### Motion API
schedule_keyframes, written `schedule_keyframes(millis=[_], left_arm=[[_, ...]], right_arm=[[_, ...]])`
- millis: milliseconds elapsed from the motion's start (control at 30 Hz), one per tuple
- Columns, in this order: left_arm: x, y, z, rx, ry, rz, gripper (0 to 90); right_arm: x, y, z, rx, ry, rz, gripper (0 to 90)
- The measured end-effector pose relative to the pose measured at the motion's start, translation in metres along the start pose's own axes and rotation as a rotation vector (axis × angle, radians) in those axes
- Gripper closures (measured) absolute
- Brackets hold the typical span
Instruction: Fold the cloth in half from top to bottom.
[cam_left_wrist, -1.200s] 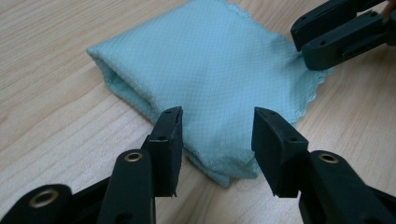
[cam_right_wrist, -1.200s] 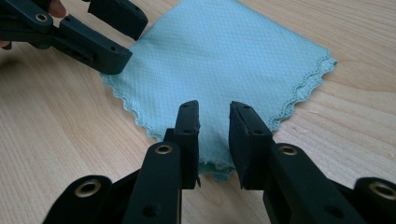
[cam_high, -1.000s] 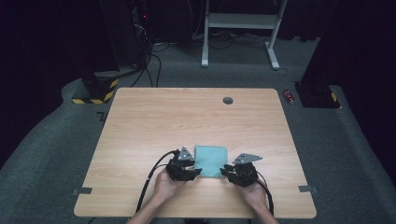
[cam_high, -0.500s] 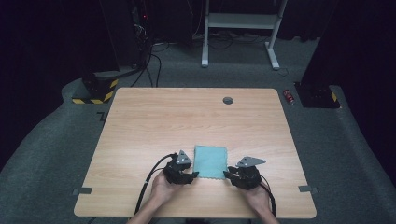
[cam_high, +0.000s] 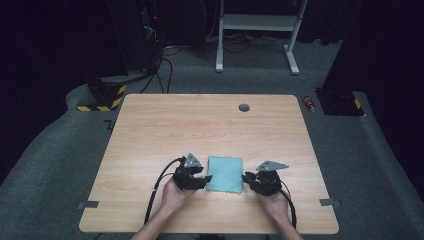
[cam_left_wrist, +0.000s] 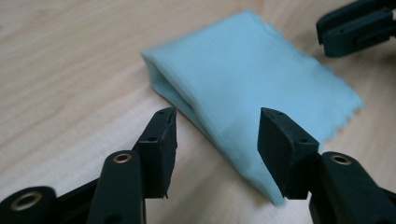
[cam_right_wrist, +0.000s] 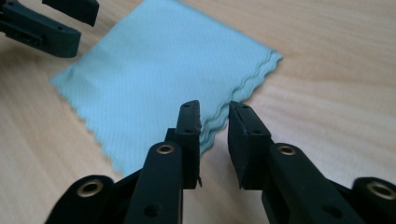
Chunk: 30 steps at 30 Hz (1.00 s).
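Observation:
A folded light blue cloth (cam_high: 225, 173) lies flat on the wooden table (cam_high: 200, 125) near its front edge. My left gripper (cam_high: 202, 180) sits at the cloth's left side. In the left gripper view its jaws (cam_left_wrist: 217, 135) stand apart and have just been opening, with the cloth's folded edge (cam_left_wrist: 205, 116) between them and untouched. My right gripper (cam_high: 248, 179) is at the cloth's right side. Its jaws (cam_right_wrist: 215, 123) have just been closing to a narrow gap. The cloth's zigzag edge (cam_right_wrist: 247, 79) runs into that gap, and the pads are not pressing on it.
A round cable hole (cam_high: 244, 107) sits near the table's far edge. Beyond the table, on the dark floor, are a white desk frame (cam_high: 255, 22), cables, a yellow-and-black striped block (cam_high: 100, 102) and a small red object (cam_high: 311, 104). The tabletop beyond the cloth is bare wood.

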<state>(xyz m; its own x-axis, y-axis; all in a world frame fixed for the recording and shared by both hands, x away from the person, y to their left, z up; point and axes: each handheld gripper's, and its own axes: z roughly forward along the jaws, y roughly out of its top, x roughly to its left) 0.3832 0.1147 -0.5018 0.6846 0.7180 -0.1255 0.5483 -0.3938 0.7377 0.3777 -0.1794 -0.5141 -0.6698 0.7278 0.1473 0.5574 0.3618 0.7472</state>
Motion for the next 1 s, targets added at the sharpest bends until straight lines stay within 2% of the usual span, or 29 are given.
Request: schedule_keyframes(millis=[167, 267, 367, 500, 600, 767, 900, 1000], left_arm=[[0.012, 0.016, 0.011, -0.020, 0.040, -0.032, 49.2], [0.016, 0.024, 0.015, -0.025, 0.071, -0.035, 49.7], [0.018, 0.032, 0.021, -0.020, 0.111, -0.013, 49.7], [0.020, 0.035, 0.032, 0.011, 0.149, 0.008, 50.0], [0.026, 0.035, 0.040, 0.038, 0.179, -0.004, 50.2], [0.030, 0.032, 0.047, 0.073, 0.194, -0.023, 50.3], [0.030, 0.033, 0.046, 0.058, 0.190, -0.042, 51.0], [0.030, 0.035, 0.042, 0.025, 0.152, -0.050, 51.2]], right_arm=[[-0.004, 0.017, 0.010, -0.005, -0.023, -0.005, 79.5], [-0.006, 0.025, 0.019, 0.008, -0.040, -0.008, 79.8], [-0.008, 0.032, 0.027, 0.014, -0.057, -0.007, 80.0], [-0.011, 0.041, 0.035, 0.021, -0.072, -0.001, 80.4], [-0.015, 0.047, 0.044, 0.036, -0.082, -0.006, 81.4], [-0.020, 0.051, 0.055, 0.071, -0.101, -0.009, 83.2], [-0.022, 0.053, 0.056, 0.064, -0.108, -0.008, 80.7], [-0.023, 0.053, 0.050, 0.050, -0.099, -0.002, 76.1]])
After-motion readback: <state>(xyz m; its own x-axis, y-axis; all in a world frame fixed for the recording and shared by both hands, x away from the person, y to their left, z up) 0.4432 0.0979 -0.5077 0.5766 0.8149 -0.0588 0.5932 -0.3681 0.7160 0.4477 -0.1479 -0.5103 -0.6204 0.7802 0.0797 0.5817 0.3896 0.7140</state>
